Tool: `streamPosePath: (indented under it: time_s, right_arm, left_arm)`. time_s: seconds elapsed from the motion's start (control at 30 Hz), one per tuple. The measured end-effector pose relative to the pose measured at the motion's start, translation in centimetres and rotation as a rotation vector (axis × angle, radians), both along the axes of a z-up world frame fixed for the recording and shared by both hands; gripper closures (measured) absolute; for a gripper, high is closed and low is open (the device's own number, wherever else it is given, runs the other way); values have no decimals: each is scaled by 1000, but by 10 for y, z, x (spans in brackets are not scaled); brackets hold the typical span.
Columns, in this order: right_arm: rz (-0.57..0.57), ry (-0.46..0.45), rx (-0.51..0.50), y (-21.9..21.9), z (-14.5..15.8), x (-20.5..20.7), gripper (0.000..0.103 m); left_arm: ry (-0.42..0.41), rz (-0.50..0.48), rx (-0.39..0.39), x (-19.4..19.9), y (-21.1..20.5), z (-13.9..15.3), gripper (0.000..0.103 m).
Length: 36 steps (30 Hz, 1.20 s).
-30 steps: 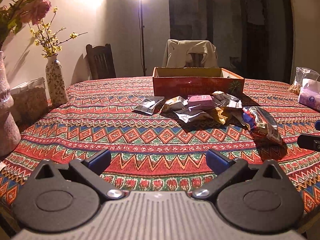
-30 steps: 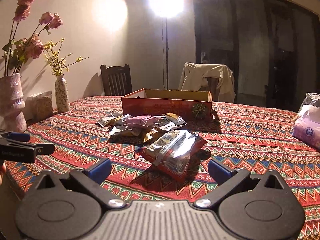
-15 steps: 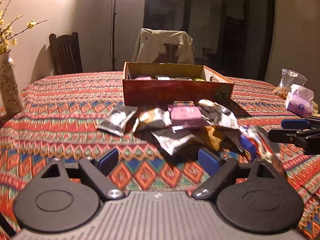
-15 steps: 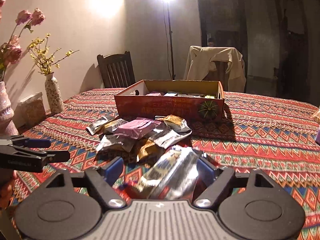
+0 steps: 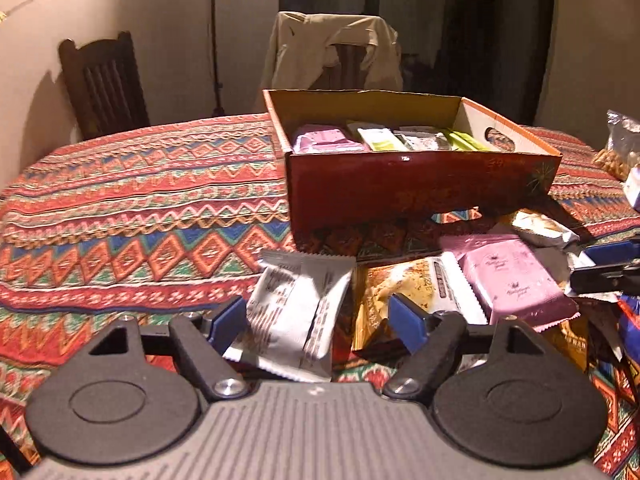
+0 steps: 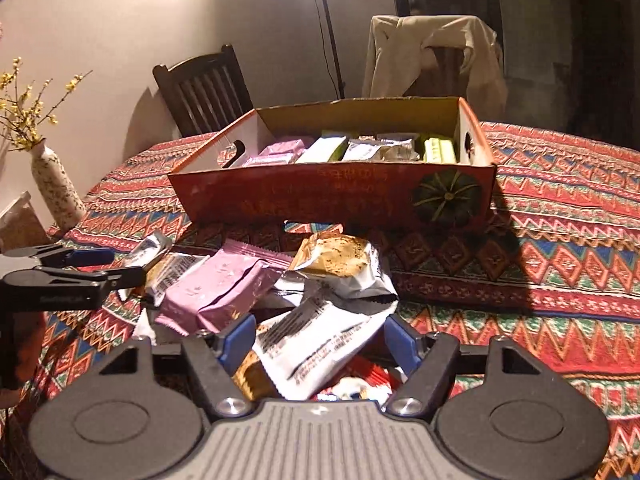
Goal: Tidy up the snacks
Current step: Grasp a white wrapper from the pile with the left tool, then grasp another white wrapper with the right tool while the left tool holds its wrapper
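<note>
A pile of snack packets lies on the patterned tablecloth in front of a red cardboard box (image 5: pixel 416 188) that holds several packets. My left gripper (image 5: pixel 316 320) is open, its fingers on either side of a silver packet (image 5: pixel 296 312) at the pile's left edge. A gold packet (image 5: pixel 400 288) and a pink packet (image 5: pixel 512 280) lie to its right. My right gripper (image 6: pixel 316 340) is open around a white packet (image 6: pixel 320 344) lying on top of other snacks. The box (image 6: pixel 332 196) stands behind it, with a pink packet (image 6: pixel 220 292) and a cookie packet (image 6: pixel 340 260) between them.
A patterned vase (image 6: pixel 56 192) with yellow flowers stands at the table's left edge. Two chairs (image 5: pixel 104 84) stand behind the table, one draped with cloth. Clear bags (image 5: pixel 620 148) sit at the far right. The left gripper shows at the left of the right wrist view (image 6: pixel 68 276).
Both grippers have moved forward and down into the snack pile. The left now straddles the silver packet, and the right straddles the white packet.
</note>
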State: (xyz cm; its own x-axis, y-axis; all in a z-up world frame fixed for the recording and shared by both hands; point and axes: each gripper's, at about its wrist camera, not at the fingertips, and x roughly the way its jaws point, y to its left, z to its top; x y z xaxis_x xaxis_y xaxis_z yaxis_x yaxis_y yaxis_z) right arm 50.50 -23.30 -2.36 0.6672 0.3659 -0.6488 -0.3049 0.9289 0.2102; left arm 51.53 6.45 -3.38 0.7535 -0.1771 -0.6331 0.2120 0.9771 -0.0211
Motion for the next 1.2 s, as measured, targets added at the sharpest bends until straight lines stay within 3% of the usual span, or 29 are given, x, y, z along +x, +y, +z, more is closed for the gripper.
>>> streamPosePath:
  time_s: [0.27,0.4,0.6,0.7,0.83,1.0,1.07,1.2]
  right_arm:
    - [-13,16,-5,9,-9,18,34]
    - [-17,22,2,3,-10,18,36]
    - [-65,57,110,-9,-9,30,27]
    - [-68,84,92,-3,-12,40,28]
    - [-65,51,-8,6,-14,36,50]
    - [-77,37,14,-11,-13,28,62]
    - [-73,4,6,-13,-7,19,80]
    - [-62,-64,-18,-11,10,0,81]
  left_arm:
    - [46,1,-107,5,12,-6,25]
    - [19,-29,-21,-5,1,-7,40]
    - [16,26,-9,4,1,-9,37]
    - [7,40,11,5,2,-8,50]
    - [13,16,23,-6,3,-6,57]
    - [24,48,8,-26,9,0,59]
    - [10,60,-10,-41,10,9,59]
    - [-52,35,-44,-81,3,36,59]
